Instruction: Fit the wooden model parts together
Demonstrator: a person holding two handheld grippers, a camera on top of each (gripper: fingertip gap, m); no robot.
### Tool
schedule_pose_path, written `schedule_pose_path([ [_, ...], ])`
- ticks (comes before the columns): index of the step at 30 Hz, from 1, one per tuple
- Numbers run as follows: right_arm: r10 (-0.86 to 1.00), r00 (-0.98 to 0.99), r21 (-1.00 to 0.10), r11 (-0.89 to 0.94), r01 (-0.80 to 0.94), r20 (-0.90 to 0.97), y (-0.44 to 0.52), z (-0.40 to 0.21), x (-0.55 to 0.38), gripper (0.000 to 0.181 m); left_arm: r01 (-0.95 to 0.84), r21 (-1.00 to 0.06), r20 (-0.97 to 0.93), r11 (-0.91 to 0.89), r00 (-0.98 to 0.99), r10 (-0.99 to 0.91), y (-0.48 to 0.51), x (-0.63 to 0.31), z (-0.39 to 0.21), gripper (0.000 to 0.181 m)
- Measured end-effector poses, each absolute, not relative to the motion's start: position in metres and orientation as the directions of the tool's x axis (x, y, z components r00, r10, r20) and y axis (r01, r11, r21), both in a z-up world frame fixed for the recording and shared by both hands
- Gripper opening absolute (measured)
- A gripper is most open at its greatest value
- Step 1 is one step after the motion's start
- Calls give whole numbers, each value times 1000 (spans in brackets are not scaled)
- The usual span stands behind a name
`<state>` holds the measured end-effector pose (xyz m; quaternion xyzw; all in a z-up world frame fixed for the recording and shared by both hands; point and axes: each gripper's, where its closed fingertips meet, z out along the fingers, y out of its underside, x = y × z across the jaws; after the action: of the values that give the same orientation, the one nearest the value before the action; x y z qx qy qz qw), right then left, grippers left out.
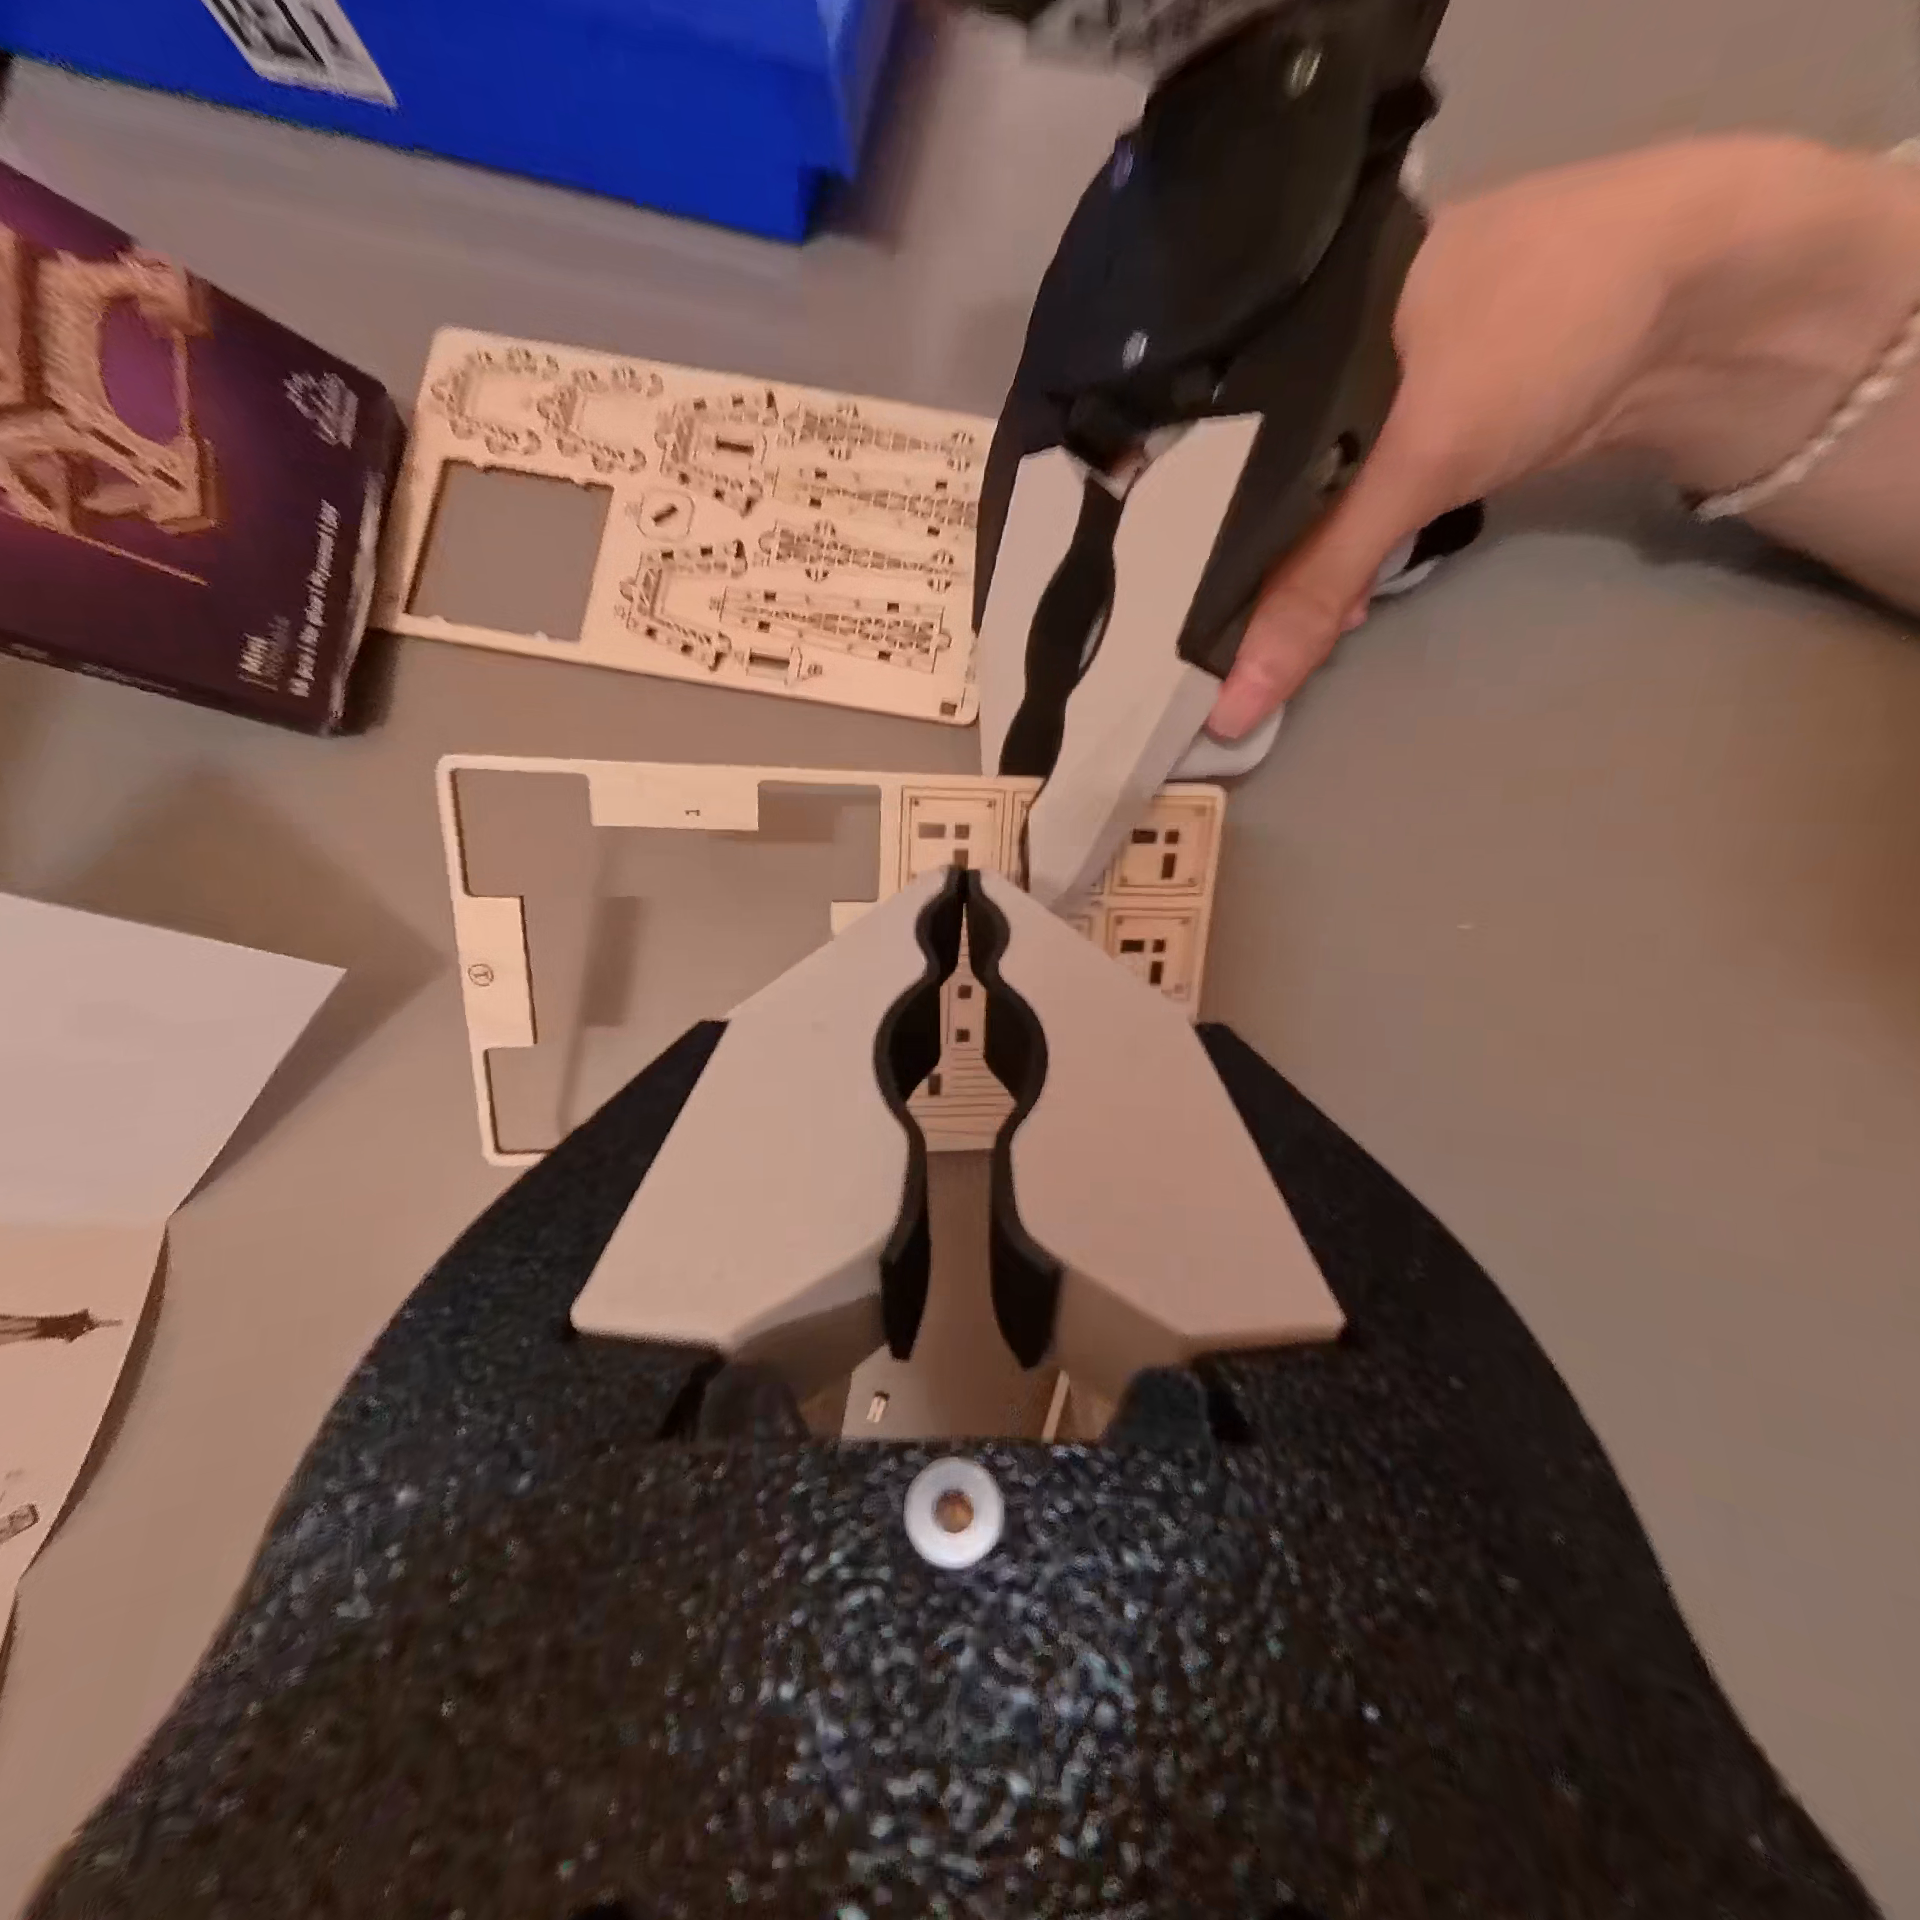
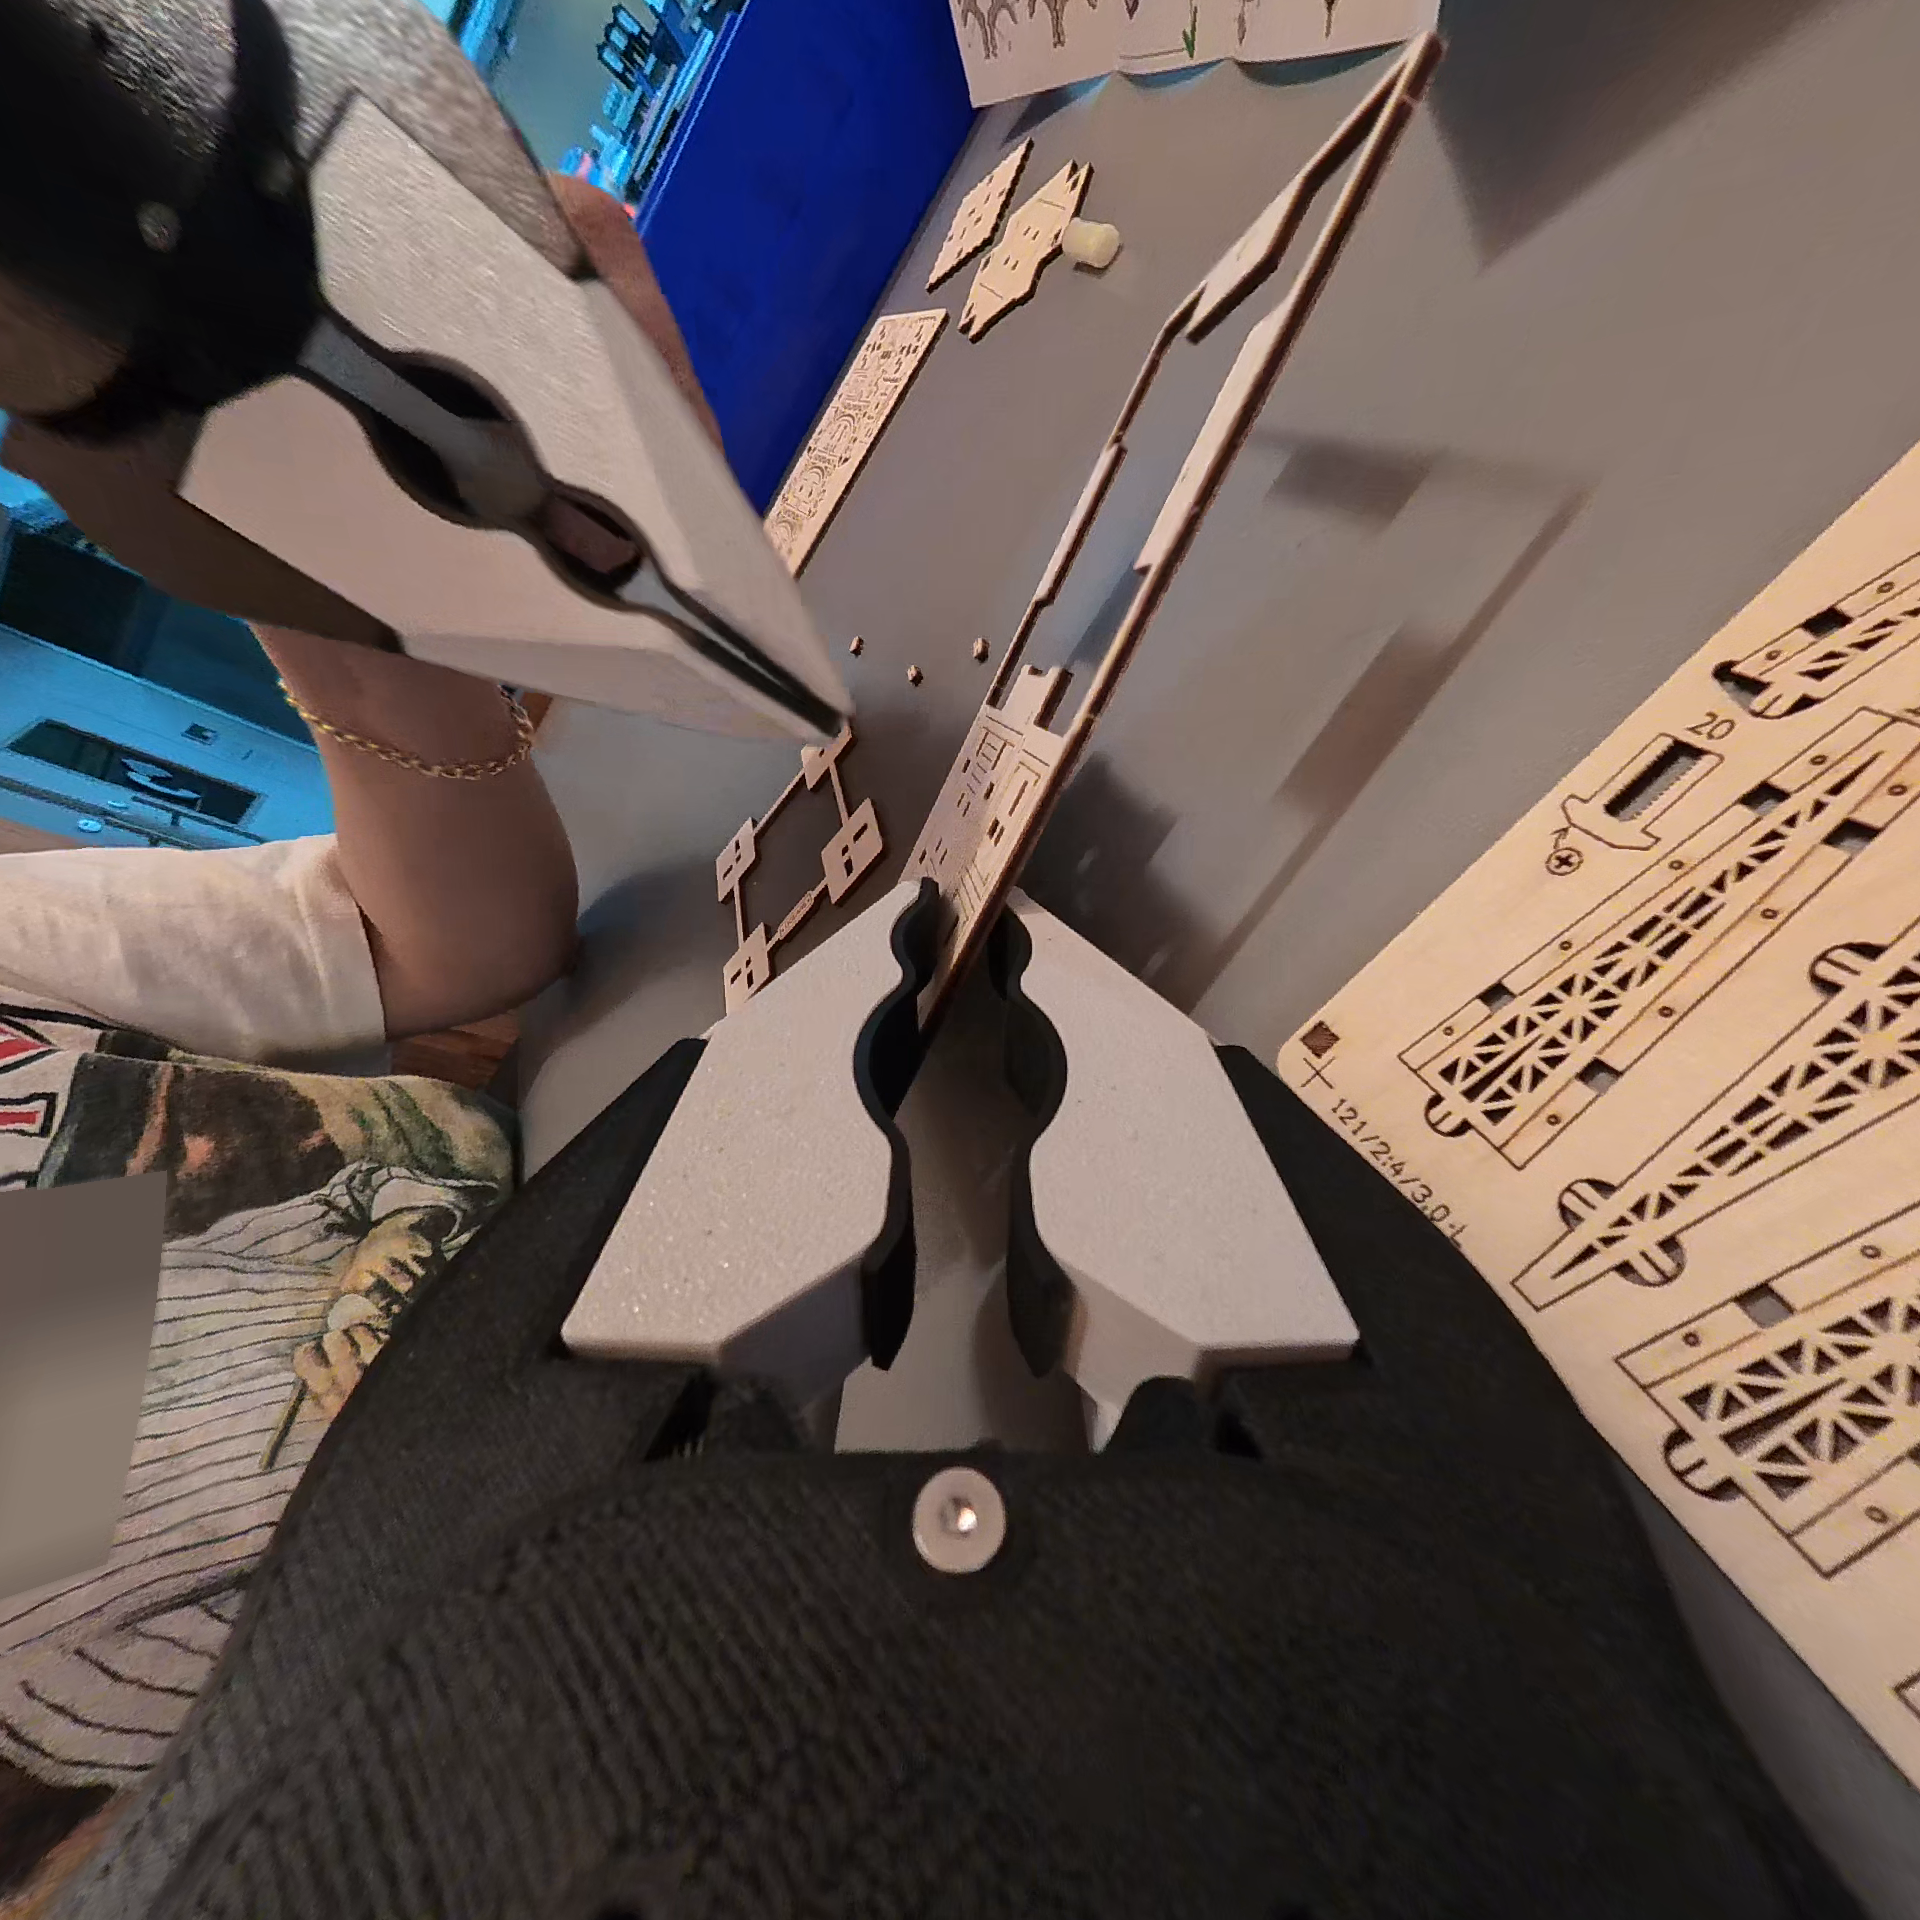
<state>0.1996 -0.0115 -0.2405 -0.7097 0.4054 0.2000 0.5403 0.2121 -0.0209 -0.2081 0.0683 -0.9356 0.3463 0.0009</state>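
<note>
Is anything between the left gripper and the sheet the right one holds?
Nothing visible blocks it. The left gripper sits beside the sheet, with only a small wooden frame at its tip.

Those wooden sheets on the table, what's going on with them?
A person is working a laser-cut wooden model kit with two handheld grippers. The right gripper is shut on the edge of a partly emptied part sheet, tilting it up off the grey table. The left gripper is shut on a small square frame piece.
</note>
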Motion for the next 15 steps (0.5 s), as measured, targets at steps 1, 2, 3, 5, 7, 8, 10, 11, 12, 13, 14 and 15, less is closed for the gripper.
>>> schedule_pose_path([
  [1, -362, 591, -604, -90, -792, -721, -11, -241, 200, 7, -118, -623, 39, 773, -992, -120, -21, 212, -215, 0],
  [2, -362, 592, -604, -94, -791, -720, -11, -241, 199, 7, -106, -606, 24, 788, -993, -115, -21, 212, -220, 0],
  [3, -362, 593, -603, -97, -792, -720, -11, -242, 199, 8, -98, -598, 7, 795, -993, -117, -22, 213, -223, 0],
  [5, -361, 592, -602, -98, -793, -721, -11, -242, 199, 8, -92, -590, -9, 802, -993, -121, -25, 215, -227, 0],
  [7, -354, 594, -601, -103, -793, -723, -10, -242, 198, 7, -84, -587, -31, 805, -992, -126, -26, 217, -229, 0],
  [8, -353, 596, -601, -108, -792, -721, -9, -242, 197, 8, -84, -587, -37, 805, -991, -131, -27, 218, -229, 0],
  [10, -348, 601, -601, -122, -790, -720, -8, -242, 195, 8, -92, -580, -21, 810, -992, -127, -28, 216, -233, 0],
  [11, -350, 599, -596, -129, -792, -721, -7, -244, 194, 8, -94, -570, -10, 816, -993, -121, -28, 214, -236, 0],
  [12, -357, 597, -591, -138, -795, -719, -7, -245, 194, 9, -93, -563, -8, 821, -993, -118, -27, 213, -239, 0],
  [13, -361, 598, -591, -142, -794, -716, -6, -246, 194, 9, -94, -562, -6, 822, -993, -118, -27, 213, -239, 0],
  [14, -359, 599, -593, -141, -793, -716, -6, -246, 194, 9, -95, -563, -3, 821, -993, -118, -27, 213, -238, 0],
  [15, -356, 598, -591, -140, -794, -718, -6, -246, 194, 8, -94, -562, -2, 822, -993, -115, -27, 213, -238, 0],
])
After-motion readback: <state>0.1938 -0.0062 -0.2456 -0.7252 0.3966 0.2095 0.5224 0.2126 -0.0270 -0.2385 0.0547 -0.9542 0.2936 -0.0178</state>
